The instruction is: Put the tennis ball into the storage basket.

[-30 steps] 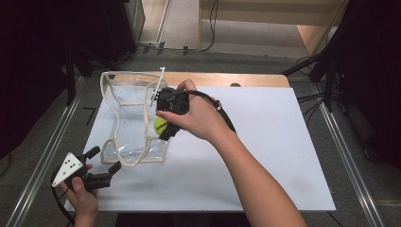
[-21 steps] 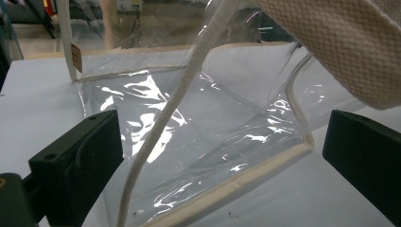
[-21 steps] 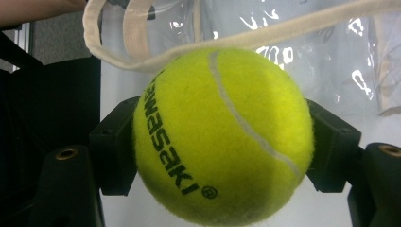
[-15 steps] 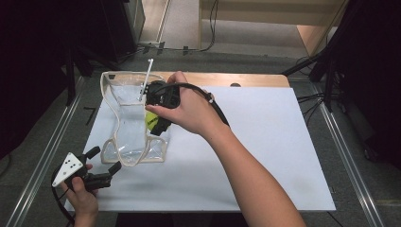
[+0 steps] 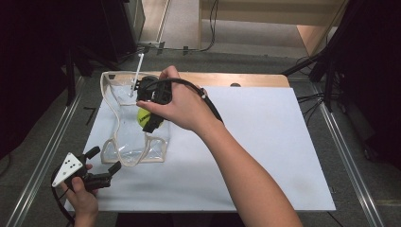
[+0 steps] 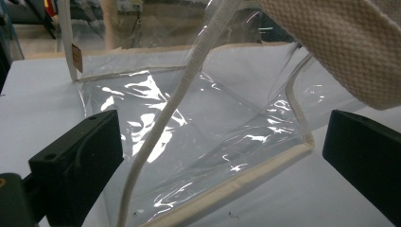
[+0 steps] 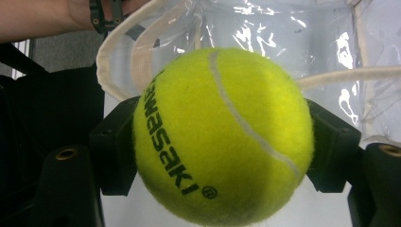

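Observation:
A clear plastic bag [image 5: 124, 138] with beige trim and straps lies at the left of the white sheet [image 5: 265, 142]. Over it, my right gripper [image 5: 148, 121] is shut on a yellow-green tennis ball [image 5: 143, 115]. In the right gripper view the ball [image 7: 222, 137] sits clamped between the two black jaws, with the bag [image 7: 265, 19] behind it. My left gripper [image 5: 105, 159] rests at the bag's near left corner, open. In the left gripper view its jaws [image 6: 222, 156] stand wide apart around the bag's corner [image 6: 213, 109] and a thin strap [image 6: 175, 104], without pressing on either.
The white sheet covers a wooden table [image 5: 246, 79] and stretches bare to the right of the bag. Metal rails [image 5: 347, 156] run along both sides. Cables [image 5: 309, 98] hang off the far right, and dark equipment stands at the far left.
My right gripper, with the ball in it, has lifted and shifted left and farther back over the bag. The left gripper has stayed put.

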### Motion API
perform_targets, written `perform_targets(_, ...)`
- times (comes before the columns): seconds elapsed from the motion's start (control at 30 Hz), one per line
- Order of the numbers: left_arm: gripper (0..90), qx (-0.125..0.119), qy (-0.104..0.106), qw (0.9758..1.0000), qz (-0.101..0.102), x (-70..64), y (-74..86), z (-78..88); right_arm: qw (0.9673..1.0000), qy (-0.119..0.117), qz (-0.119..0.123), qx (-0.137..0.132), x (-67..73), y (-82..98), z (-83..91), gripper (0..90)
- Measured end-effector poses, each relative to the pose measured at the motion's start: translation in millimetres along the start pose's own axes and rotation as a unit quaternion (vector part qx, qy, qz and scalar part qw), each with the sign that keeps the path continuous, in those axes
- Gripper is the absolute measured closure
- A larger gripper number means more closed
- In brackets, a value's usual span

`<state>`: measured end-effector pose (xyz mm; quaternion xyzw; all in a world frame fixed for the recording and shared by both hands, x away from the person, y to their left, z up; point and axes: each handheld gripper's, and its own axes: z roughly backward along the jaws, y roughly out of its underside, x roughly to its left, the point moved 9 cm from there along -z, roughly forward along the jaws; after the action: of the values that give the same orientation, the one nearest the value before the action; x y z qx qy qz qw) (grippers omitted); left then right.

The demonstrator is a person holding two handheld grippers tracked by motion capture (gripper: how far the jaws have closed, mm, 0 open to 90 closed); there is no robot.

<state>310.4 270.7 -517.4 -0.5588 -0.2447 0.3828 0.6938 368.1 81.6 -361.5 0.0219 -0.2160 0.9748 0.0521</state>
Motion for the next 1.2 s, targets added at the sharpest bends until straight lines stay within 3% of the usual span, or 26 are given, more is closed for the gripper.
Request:
perform_targets(0.8,0.0,-0.001,0.001,1.0,0.001,0.1,-0.1,0.2,0.9999,0.0,0.015,-0.005,1.9,-25.9,-3.7,23.7)
perform_targets(1.2,0.0,-0.003,0.0,1.0,0.002,1.0,-0.4,0.7,0.9997,-0.008,0.022,-0.004,-3.6,-44.6,-19.6,23.7)
